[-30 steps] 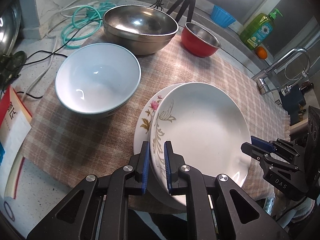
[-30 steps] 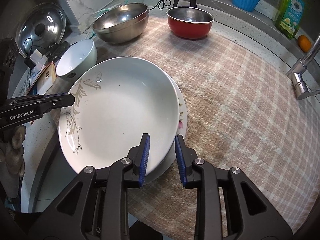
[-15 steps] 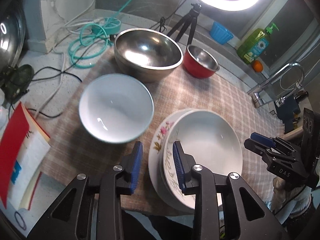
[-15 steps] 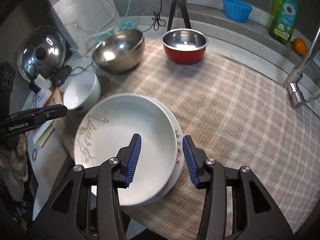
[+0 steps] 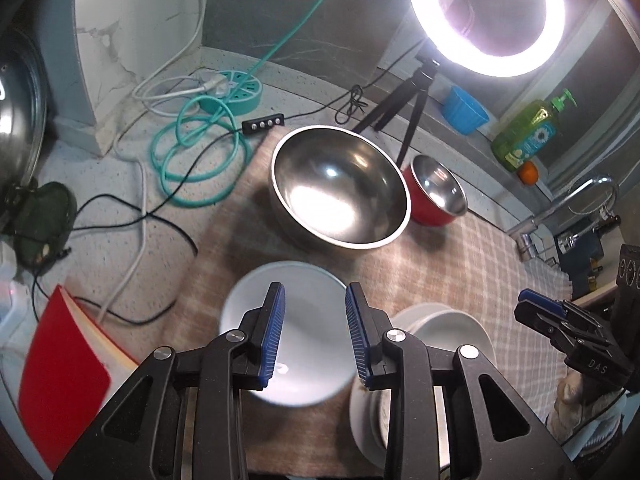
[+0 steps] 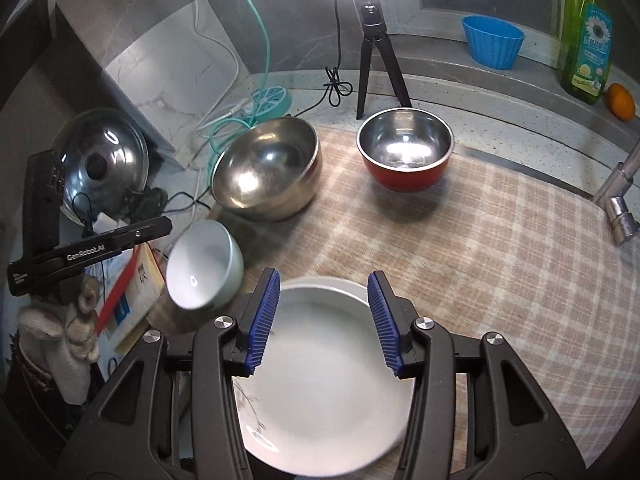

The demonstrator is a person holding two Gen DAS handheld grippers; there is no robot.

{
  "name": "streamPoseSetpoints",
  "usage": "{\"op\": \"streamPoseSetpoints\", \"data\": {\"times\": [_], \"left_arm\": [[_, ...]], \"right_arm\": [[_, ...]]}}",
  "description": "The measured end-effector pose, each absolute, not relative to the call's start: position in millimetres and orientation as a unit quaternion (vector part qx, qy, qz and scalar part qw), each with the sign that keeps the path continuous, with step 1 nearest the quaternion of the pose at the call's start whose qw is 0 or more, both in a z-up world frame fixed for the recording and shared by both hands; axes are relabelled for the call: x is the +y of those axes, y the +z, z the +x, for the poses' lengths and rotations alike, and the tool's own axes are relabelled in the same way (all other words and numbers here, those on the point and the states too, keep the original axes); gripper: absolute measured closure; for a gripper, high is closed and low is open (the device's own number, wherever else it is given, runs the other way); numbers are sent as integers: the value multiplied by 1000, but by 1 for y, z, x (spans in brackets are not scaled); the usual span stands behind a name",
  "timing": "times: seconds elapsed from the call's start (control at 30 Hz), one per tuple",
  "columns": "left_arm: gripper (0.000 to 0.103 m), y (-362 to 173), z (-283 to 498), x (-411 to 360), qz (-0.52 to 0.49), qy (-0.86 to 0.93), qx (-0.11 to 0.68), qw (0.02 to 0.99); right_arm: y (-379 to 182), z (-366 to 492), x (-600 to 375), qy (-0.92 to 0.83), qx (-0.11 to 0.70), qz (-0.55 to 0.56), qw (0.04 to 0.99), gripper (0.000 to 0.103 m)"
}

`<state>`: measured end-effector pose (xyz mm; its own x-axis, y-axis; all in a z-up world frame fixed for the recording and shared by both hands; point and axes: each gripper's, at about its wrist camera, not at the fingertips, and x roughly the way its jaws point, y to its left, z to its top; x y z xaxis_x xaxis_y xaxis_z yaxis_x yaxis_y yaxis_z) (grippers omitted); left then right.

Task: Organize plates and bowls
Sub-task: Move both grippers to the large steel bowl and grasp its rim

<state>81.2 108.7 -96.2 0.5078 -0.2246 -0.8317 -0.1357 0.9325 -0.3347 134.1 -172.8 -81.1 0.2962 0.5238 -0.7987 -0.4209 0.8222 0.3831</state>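
Here the left hand-held gripper is hanging with its blue pads apart and gripping nothing, above a white bowl that is blurring at its near rim. Behind it a large steel bowl is sitting on the checked cloth, with a red bowl just beside it and partly hiding behind its rim. To the right the stacked plates are lying near the cloth's front edge, half covered by the gripper's arm and cut off below. In the right wrist view the right hand-held gripper is also standing with pads apart and empty over the top plate, whose leaf pattern is barely showing beside the left finger. The lower plate is peeking out only as a thin rim behind. The tabletop at far left is carrying tangled cables.
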Motion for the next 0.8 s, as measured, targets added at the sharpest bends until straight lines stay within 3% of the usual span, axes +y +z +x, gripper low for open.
{"op": "streamPoseSetpoints", "data": {"times": [0.8], "left_arm": [[68, -135, 190, 153, -177, -51, 533, 826]], "right_arm": [[-137, 220, -108, 272, 574, 142, 759, 55]]}}
